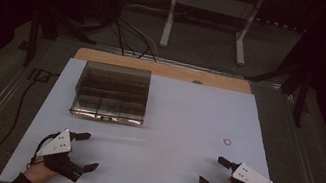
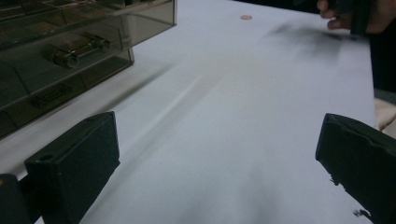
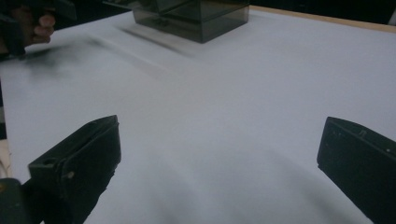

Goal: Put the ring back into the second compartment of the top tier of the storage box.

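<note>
both claws, left claw [image 1: 85,150] and right claw [image 1: 213,171], rest wide open and empty on the table [image 1: 170,123], clear of the compartment box [image 1: 111,93] and small ring [image 1: 227,142].

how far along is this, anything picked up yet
Nothing looks done yet. The small ring lies alone on the white table, apart from the clear compartment box. Nothing is in hand: the left gripper and right gripper both sit open and empty near the front edge. Any picking up still remains.
</note>
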Demonstrator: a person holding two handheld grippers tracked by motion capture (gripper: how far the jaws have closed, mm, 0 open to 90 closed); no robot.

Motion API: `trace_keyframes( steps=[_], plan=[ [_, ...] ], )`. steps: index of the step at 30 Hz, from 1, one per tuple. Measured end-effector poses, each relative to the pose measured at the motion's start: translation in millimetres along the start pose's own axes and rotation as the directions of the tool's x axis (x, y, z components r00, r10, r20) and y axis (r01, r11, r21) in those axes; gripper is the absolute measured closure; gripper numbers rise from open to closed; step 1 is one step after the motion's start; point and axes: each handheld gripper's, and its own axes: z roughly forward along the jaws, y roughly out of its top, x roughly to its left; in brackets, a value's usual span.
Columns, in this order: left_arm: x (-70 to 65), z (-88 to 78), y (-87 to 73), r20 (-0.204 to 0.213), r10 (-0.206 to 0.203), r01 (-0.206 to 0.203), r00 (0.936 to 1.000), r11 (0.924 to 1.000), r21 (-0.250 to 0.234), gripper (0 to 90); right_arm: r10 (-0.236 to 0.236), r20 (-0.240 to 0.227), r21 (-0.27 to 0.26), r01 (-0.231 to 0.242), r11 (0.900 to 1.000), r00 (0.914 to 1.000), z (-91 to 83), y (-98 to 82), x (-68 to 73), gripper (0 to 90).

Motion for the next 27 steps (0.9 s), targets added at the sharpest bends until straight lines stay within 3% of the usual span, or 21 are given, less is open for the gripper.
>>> trace_keyframes(
  steps=[8, 12, 27],
  plan=[
    [-1.1, -1.7, -0.9, 0.007, -0.004, 0.004, 1.0000, 1.0000, -0.009, 0.8, -0.004, -0.059, 0.047, 0.007, 0.999, 0.9982, 4.9, 0.0, 4.1, 0.0],
    [-0.4, -2.3, -1.2, 0.027, -0.023, 0.024, 0.9994, 0.9995, -0.019, 0.7, -0.011, -0.075, 0.050, 0.015, 0.999, 0.9971, 5.5, 2.1, 7.3, 0.0],
    [-2.0, -1.4, -1.6, 0.059, -0.020, 0.021, 0.9981, 0.9997, -0.010, 0.7, -0.023, -0.126, 0.052, 0.030, 0.998, 0.9917, 3.8, 10.6, 12.5, 0.0]
  ],
)
